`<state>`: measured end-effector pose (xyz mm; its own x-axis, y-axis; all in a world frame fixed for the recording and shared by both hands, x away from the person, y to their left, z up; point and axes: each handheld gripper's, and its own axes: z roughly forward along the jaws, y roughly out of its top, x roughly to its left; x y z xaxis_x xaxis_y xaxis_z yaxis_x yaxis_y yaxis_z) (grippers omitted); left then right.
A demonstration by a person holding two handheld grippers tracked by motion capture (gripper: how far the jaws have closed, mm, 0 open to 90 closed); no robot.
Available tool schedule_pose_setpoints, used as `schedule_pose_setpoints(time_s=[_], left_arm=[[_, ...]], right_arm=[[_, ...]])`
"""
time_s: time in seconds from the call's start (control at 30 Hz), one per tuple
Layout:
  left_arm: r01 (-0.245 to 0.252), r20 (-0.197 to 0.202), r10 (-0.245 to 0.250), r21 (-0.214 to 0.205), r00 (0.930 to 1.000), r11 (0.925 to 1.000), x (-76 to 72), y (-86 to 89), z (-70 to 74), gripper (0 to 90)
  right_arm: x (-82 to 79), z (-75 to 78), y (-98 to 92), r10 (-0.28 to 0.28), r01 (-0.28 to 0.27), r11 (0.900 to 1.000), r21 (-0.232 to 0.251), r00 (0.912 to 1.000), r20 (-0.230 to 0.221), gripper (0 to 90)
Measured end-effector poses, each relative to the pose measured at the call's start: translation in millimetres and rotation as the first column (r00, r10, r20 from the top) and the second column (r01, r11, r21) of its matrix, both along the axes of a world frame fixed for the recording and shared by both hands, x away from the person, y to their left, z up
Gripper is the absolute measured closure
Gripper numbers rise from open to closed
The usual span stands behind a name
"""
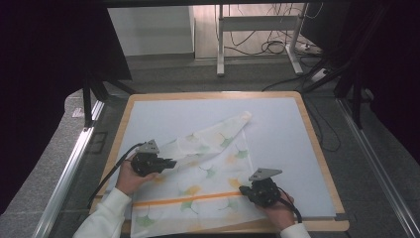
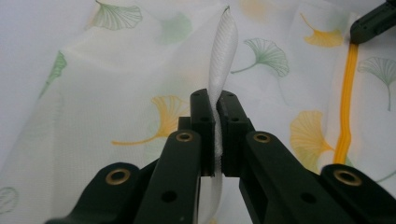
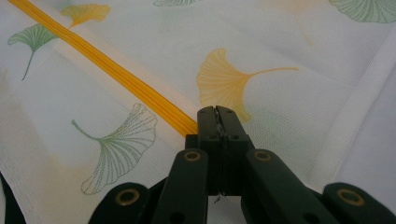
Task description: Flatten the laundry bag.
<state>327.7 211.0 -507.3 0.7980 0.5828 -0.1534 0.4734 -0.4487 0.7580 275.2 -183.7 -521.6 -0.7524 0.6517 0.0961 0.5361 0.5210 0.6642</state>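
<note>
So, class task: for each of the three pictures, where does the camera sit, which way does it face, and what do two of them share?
High view: above the person's side, facing forward and down on the table; both forearms, left tool and right tool show.
Left gripper view: on the left tool, looking along its jaws clamped on a fold of the cloth.
Right gripper view: on the right tool, facing the cloth's orange stripe.
Shared: the ginkgo-print cloth and orange stripe appear in every view.
</note>
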Motion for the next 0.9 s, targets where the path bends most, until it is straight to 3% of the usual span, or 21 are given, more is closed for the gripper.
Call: schedule_pose_setpoints(time_s=[0.33, 0.9], left_arm=[[-0.045, 0.008, 0.046, -0.029, 0.9989, 0.9985, 16.9, 13.6, 1.3, 87.5], [-0.102, 0.008, 0.103, -0.058, 0.9947, 0.9931, 30.6, 34.9, 0.7, 87.5]], right_arm=[[0.4, 0.1, 0.2, -0.001, 0.001, 1.0, -0.001, 1.0, 0.004, 88.7], [2.2, 0.1, -1.1, -0.007, 0.007, 1.0, 0.001, 1.0, 0.007, 88.8]])
